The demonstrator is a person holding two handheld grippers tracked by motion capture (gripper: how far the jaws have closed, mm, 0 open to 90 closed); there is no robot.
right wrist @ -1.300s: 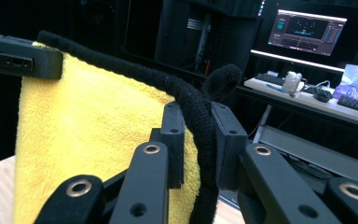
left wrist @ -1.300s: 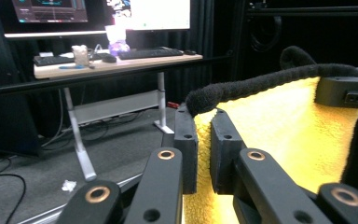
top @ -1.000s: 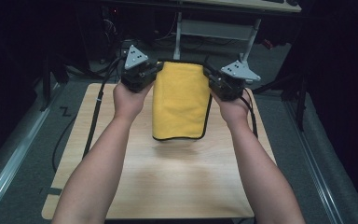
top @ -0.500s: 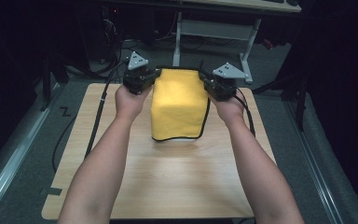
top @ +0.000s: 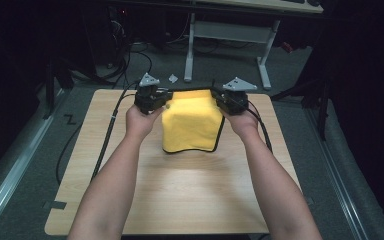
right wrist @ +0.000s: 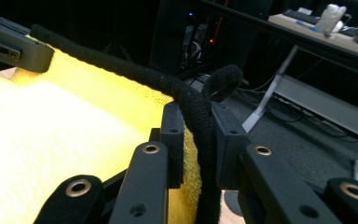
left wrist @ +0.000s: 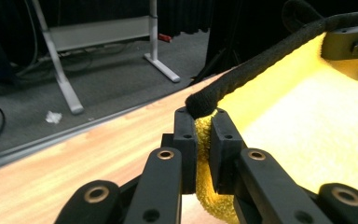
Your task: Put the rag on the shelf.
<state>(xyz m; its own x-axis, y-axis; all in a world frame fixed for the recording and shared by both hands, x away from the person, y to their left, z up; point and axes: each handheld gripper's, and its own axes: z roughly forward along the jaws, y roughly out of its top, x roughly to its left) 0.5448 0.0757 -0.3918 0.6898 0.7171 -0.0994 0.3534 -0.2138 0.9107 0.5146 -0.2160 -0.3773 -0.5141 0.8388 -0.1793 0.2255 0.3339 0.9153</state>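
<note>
cloth: yellow towel point(top: 192, 125), fluffy terry pile, thick black piped hem; folded into a rough rectangle, far edge lifted, near edge lying on the table's far half, centred
hem: rope-like black cord point(left wrist: 256, 70), fuzzy, stretched between the two grippers
left gripper point(top: 152, 97): matte black, grey three-cornered plate on top; flat rectangular pads pinch the cloth's far-left corner, yellow pile bunched between them, hem end on top; jaws have just closed a little further
right gripper point(top: 230, 99): same build; pads clamp the far-right corner point(right wrist: 196, 135), hem cord running up through the gap, a curled loop past the tips
table point(top: 190, 200): pale wood-grain laminate, rounded corners, smooth
cables point(top: 109, 130): black, trailing off both grippers over the table edges
floor point(top: 300, 65): grey carpet, white metal desk frame point(top: 227, 32) behind
</note>
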